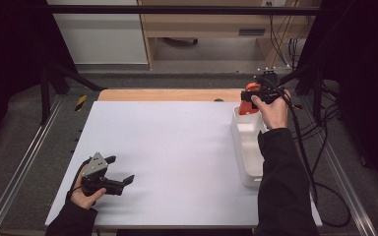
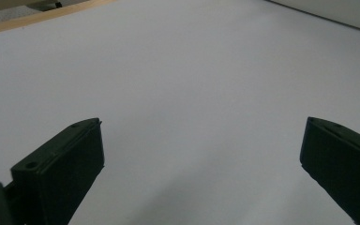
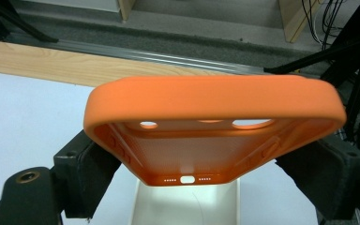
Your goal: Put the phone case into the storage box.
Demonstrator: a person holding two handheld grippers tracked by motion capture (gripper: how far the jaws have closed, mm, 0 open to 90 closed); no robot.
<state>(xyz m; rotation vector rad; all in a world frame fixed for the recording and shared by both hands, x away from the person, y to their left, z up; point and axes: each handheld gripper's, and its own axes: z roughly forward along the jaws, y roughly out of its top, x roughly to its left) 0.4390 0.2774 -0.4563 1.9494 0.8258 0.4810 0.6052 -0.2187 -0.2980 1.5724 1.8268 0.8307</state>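
Note:
An orange phone case [image 3: 214, 129] is clamped between the two black jaws of my right gripper [image 3: 214, 164], its open side facing the camera. In the high view the case [image 1: 248, 101] hangs at the far end of a white tray [image 1: 248, 147], held there by the right gripper [image 1: 257, 100]. My left gripper [image 1: 119, 169] rests low over the white table top at the near left, jaws spread wide. Between its jaws [image 2: 201, 159] lies only bare white surface.
The white tray [image 3: 185, 206] stands along the table's right side, below the case. A wooden strip [image 1: 170, 95] runs along the far table edge. Metal rails, black frame legs and cables [image 1: 320, 147] flank the table.

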